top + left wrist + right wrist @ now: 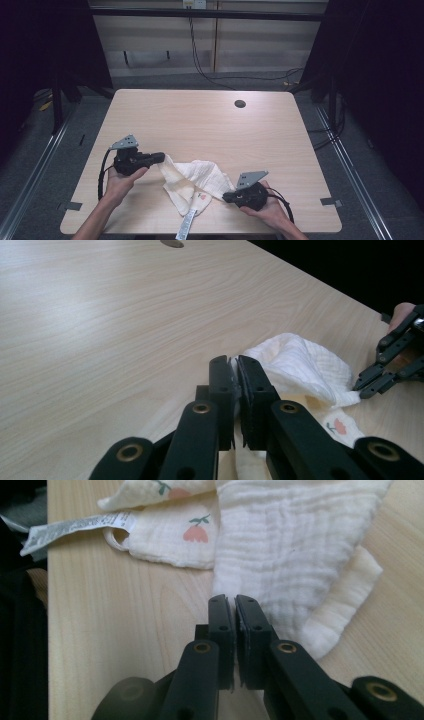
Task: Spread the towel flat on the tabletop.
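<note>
Both grippers were pinched onto opposite corners of the cream cloth [192, 182] near the table's [200, 120] front edge, left gripper [161, 156] clamped firmly, right gripper [226, 197] closed on what looked like the hem, probably to spread it flat.

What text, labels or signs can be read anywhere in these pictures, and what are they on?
No text is readable.
Care tag sewn to the cream cloth: grey print, too small and blurred to read.
Cloth print: small flowers, a picture, no words.
Table: no markings.
</note>
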`<state>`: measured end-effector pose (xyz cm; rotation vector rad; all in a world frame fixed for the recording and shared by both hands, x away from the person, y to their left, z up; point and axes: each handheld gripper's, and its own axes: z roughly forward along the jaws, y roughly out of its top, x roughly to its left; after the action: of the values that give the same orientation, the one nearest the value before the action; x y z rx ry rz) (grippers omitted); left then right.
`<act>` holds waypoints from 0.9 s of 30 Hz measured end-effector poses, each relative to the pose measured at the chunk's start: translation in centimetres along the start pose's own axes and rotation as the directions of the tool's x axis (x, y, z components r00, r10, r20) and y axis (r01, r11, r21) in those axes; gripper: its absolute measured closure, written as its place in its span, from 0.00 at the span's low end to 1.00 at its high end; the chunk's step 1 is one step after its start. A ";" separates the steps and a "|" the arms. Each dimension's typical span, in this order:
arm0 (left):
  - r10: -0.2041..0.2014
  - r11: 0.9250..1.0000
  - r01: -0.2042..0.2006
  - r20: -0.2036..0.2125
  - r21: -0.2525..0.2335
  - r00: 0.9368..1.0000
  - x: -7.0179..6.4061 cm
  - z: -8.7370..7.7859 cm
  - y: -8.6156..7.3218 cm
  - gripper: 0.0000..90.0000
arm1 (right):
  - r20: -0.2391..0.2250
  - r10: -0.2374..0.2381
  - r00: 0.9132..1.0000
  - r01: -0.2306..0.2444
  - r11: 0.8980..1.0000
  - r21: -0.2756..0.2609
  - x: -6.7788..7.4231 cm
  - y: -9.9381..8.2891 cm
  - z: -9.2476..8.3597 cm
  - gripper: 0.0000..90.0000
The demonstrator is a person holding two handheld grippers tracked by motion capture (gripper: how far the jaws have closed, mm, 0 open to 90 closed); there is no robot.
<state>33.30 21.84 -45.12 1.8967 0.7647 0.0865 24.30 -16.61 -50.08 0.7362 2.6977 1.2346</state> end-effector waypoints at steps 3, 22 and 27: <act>-0.001 1.000 0.001 0.006 -0.004 1.000 0.0 0.0 0.0 0.96 | -0.007 0.028 1.000 -0.028 0.999 -0.037 -0.4 0.2 -0.6 0.97; 0.063 0.997 -0.059 0.056 -0.058 0.996 -2.0 -1.4 1.7 0.96 | 0.019 0.186 0.982 -0.171 0.935 -0.311 -3.4 2.8 -7.7 0.97; 0.094 0.994 -0.090 0.068 -0.060 0.993 -2.9 -1.5 2.4 0.96 | 0.034 0.206 0.978 -0.181 0.918 -0.352 -4.0 3.8 -9.4 0.97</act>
<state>31.51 20.85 -41.60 1.8703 0.6208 0.0969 26.80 -22.82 -41.53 0.9882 2.2991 1.6387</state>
